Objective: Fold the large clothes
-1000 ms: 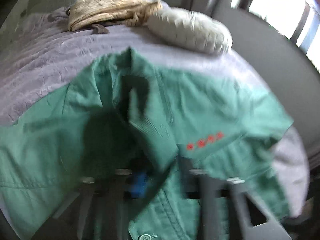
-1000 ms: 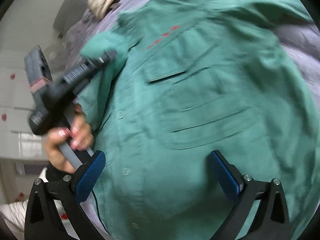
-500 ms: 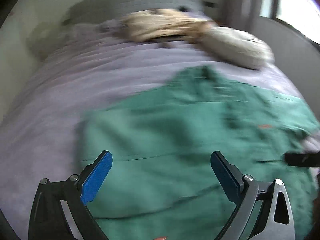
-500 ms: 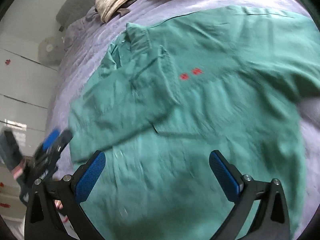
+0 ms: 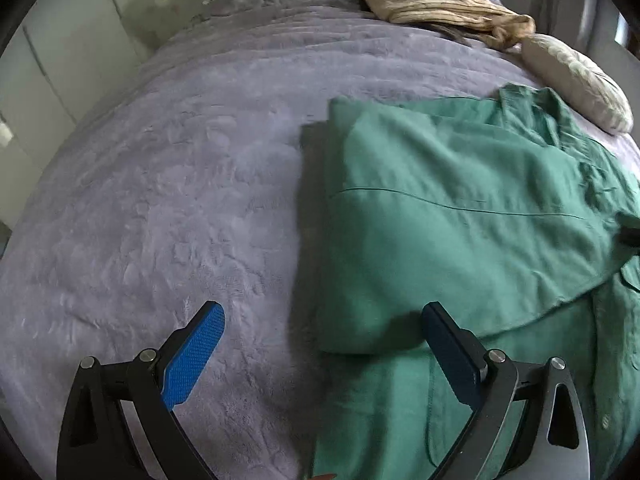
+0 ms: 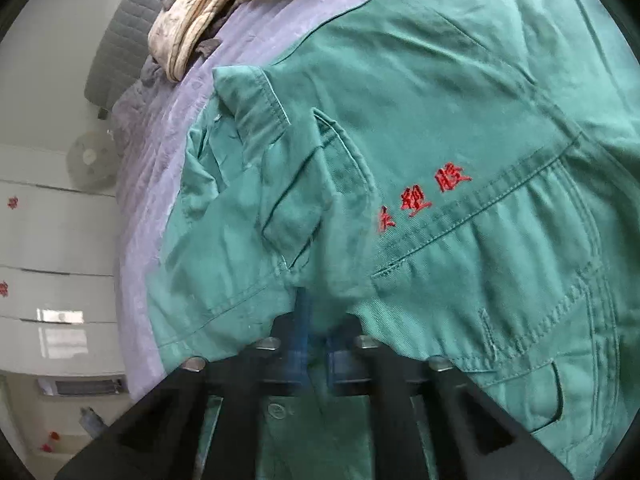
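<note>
My left gripper (image 5: 322, 356) hangs released, blue pads spread wide over the edge of the large green cotton work jacket (image 5: 460, 216), one pad above the lilac plush bedspread (image 5: 160, 200), the other above green cloth. My right gripper (image 6: 316, 344) is closing, its pads pinching a fold of the jacket just below the collar, beside the red embroidered characters (image 6: 424, 200). The jacket lies spread toward the bed's right edge, a sleeve folded over. A beige crumpled garment (image 5: 440, 0) and a pale pillow (image 5: 576, 80) rest at the head end.
</note>
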